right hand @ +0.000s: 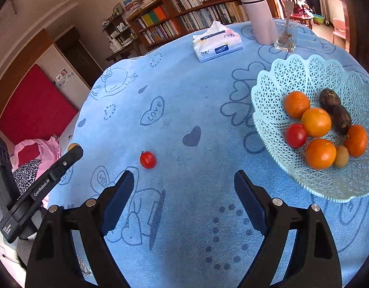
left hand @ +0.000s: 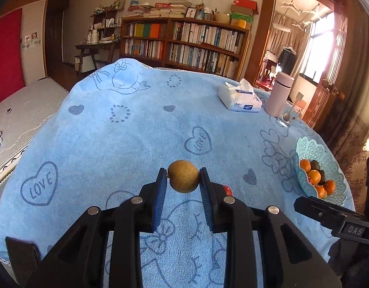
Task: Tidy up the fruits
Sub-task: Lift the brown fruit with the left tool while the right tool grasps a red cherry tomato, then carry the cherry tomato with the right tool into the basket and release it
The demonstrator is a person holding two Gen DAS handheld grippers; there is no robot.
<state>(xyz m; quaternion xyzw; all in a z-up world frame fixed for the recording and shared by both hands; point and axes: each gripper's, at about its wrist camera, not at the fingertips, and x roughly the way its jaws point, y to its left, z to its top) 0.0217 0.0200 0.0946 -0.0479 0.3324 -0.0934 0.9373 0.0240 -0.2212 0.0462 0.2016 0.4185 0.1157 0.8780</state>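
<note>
Left gripper (left hand: 183, 176) clamped on a brown round fruit (left hand: 183, 176), lifted above the worktop (left hand: 136, 132). Basket (left hand: 328, 158) well off to its right, probably the drop target. Right gripper (right hand: 184, 182) spread wide, empty; cherry tomato (right hand: 148, 159) just ahead-left.

- A home living room: a wooden bookshelf (left hand: 184, 45) packed with books lines the wall.
- A table under a blue cartoon towel (left hand: 136, 129) carries a tissue box (left hand: 239, 99), a pink flask (left hand: 279, 94) and a fruit basket (right hand: 328, 110).
</note>
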